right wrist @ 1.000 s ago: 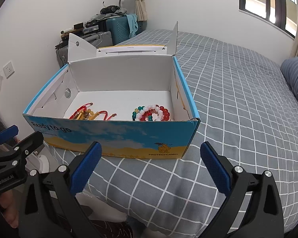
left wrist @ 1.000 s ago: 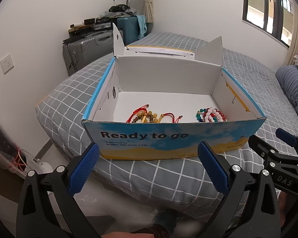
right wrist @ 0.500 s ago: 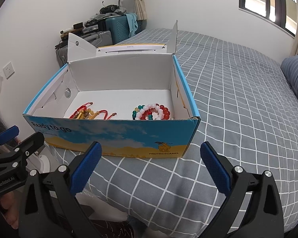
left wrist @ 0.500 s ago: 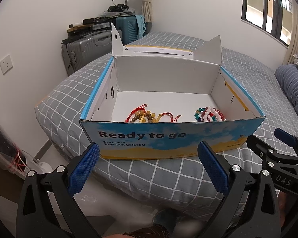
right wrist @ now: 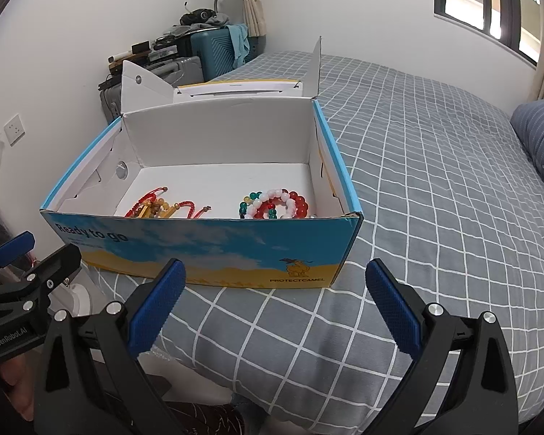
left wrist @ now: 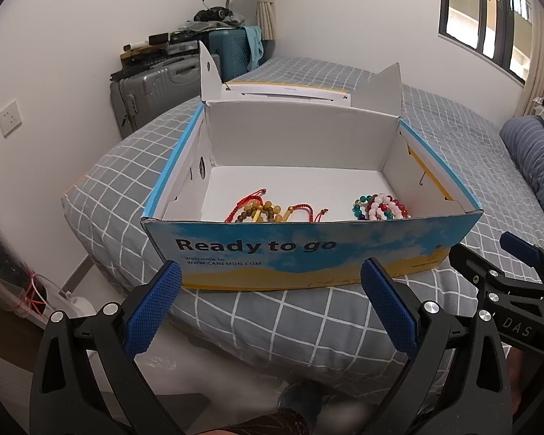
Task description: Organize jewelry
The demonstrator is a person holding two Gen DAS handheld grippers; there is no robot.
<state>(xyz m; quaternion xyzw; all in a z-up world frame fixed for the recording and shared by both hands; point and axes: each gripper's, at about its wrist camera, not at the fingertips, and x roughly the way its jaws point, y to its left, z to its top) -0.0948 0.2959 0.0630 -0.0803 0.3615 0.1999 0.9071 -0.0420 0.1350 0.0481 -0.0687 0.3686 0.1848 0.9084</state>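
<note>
An open blue and yellow cardboard box [left wrist: 308, 253] [right wrist: 206, 250] sits at the corner of the bed. Inside, near its front wall, lie red-cord bracelets with brown beads [left wrist: 268, 212] [right wrist: 163, 208] on the left and a heap of white, red and green bead bracelets [left wrist: 380, 206] [right wrist: 275, 204] on the right. My left gripper [left wrist: 272, 290] hangs open in front of the box, below its front wall, holding nothing. My right gripper [right wrist: 275, 291] is open too, just short of the box's right front corner, also with nothing in it.
The grey checked bed [right wrist: 435, 181] stretches away to the right of the box. Suitcases [left wrist: 152, 90] with clutter stand against the wall behind. A striped pillow [left wrist: 533, 156] lies far right. The floor edge and a white plug strip [left wrist: 72, 301] sit below left.
Both grippers have drifted slightly closer to the box and a bit higher, so more of its floor shows. Both stayed open; the jewelry has not moved.
</note>
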